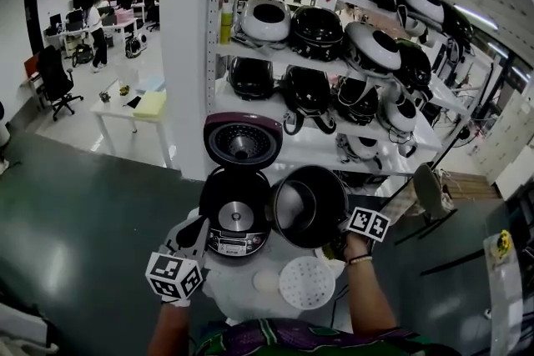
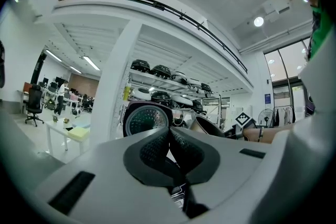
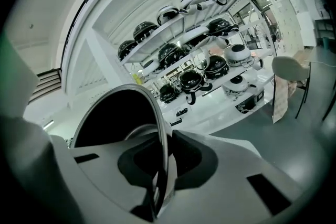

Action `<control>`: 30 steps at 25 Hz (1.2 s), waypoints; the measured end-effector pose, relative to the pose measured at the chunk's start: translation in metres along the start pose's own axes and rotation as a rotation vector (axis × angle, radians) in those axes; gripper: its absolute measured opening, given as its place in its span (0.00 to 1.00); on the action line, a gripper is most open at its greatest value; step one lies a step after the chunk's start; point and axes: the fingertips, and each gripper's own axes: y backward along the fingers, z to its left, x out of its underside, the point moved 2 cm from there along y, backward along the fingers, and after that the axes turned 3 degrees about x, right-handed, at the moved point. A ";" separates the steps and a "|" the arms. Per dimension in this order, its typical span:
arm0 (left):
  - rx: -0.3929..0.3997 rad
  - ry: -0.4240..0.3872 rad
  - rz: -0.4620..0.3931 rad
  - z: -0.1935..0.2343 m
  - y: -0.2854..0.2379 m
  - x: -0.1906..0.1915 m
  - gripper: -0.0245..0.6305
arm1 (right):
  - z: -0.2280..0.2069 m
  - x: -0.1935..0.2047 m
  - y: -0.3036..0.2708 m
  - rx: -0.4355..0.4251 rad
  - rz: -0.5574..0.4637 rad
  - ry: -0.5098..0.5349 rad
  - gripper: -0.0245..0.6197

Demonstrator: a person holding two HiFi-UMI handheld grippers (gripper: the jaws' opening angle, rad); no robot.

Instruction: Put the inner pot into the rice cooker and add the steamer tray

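The black rice cooker [image 1: 236, 218] stands open on the small white table [image 1: 236, 286], with its lid [image 1: 242, 140] tipped up behind it. My right gripper [image 1: 338, 243] is shut on the rim of the dark inner pot [image 1: 307, 206] and holds it tilted in the air, just right of the cooker. In the right gripper view the pot's rim [image 3: 157, 128] runs between the pads of the right gripper [image 3: 163, 165]. My left gripper [image 1: 198, 234] is shut on nothing at the cooker's front left; its pads [image 2: 157, 149] touch. The white round steamer tray [image 1: 306, 282] lies on the table in front of the pot.
A small white disc [image 1: 267, 282] lies left of the steamer tray. Behind the table, white shelves [image 1: 334, 37] carry several rice cookers. A white pillar [image 1: 183, 46] stands at the left, with desks and chairs beyond it. A chair [image 1: 430, 196] stands to the right.
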 end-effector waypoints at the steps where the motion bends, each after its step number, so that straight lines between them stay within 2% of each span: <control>1: 0.002 -0.001 0.000 0.003 0.002 -0.001 0.07 | 0.006 0.003 0.000 -0.004 -0.002 -0.001 0.09; 14: 0.009 -0.011 0.006 0.045 0.031 0.005 0.07 | 0.060 0.034 -0.015 -0.059 -0.037 -0.051 0.09; 30: -0.056 0.024 0.020 0.081 0.058 0.022 0.07 | 0.113 0.065 -0.079 -0.118 0.032 -0.075 0.10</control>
